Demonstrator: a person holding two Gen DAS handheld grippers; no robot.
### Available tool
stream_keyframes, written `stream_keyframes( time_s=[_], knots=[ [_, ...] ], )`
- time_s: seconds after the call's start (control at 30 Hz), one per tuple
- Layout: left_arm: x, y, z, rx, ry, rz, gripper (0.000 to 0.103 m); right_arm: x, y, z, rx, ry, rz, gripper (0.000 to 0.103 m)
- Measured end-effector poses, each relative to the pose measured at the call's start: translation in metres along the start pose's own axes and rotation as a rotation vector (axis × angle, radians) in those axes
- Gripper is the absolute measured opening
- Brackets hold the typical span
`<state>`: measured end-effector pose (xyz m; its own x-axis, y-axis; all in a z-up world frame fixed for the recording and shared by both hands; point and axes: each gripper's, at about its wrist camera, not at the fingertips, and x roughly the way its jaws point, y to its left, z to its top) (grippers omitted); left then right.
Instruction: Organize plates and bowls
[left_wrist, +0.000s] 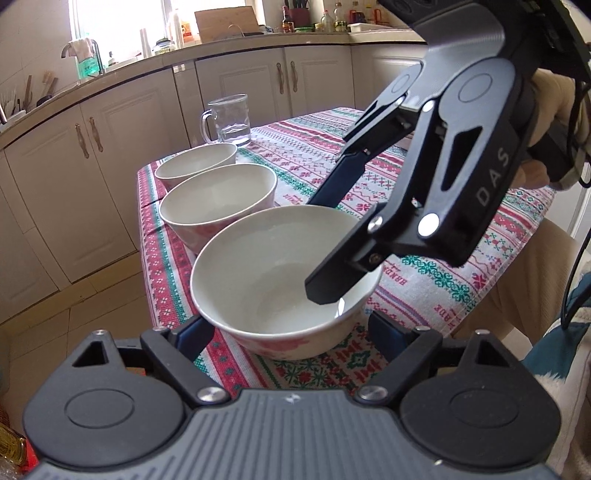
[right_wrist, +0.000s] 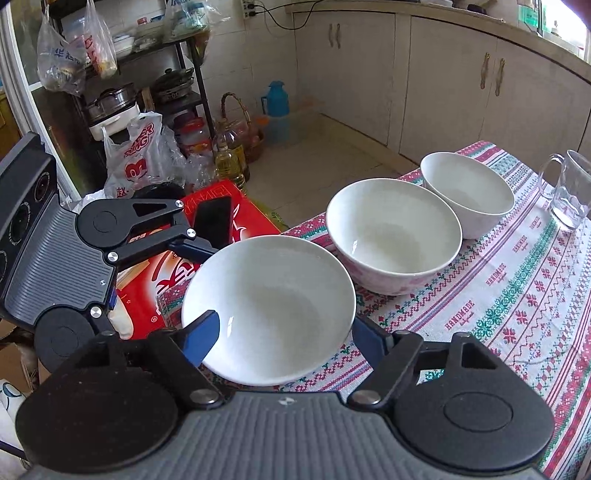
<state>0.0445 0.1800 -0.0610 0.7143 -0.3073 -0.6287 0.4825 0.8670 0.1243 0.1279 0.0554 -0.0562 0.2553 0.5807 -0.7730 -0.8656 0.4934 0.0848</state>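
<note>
The right gripper's blue-padded fingers straddle the near wall of the nearest white ceramic bowl, one inside the rim, one outside; whether they press it I cannot tell. The left gripper's fingers flank the same bowl's base, contact unclear. The bowl sits at the edge of the worktop's red-and-green patterned cloth, first in a row with two more white bowls. A clear glass mug stands beyond.
</note>
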Motion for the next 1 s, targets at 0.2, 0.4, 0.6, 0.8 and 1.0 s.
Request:
stream_keyframes(
  time_s=[0.2,0.4,0.6,0.8,1.0],
  knots=[
    [0.003,0.004,0.001,-0.006,-0.001,-0.005,0.086,0.004,-0.003,0.000,0.014,0.005,0.024,0.083],
    [0.003,0.005,0.003,-0.012,0.013,-0.009,0.086,0.001,-0.004,-0.001,0.032,-0.009,0.042,0.083],
    [0.006,0.003,0.011,-0.008,0.020,-0.017,0.086,-0.006,-0.005,-0.002,0.029,-0.020,0.041,0.083],
    [0.008,-0.006,0.023,0.018,0.012,-0.035,0.086,-0.020,-0.012,-0.010,0.047,-0.044,0.024,0.083],
    [0.020,-0.020,0.040,0.050,0.005,-0.077,0.086,-0.040,-0.023,-0.025,0.078,-0.069,-0.021,0.083]
  ],
)
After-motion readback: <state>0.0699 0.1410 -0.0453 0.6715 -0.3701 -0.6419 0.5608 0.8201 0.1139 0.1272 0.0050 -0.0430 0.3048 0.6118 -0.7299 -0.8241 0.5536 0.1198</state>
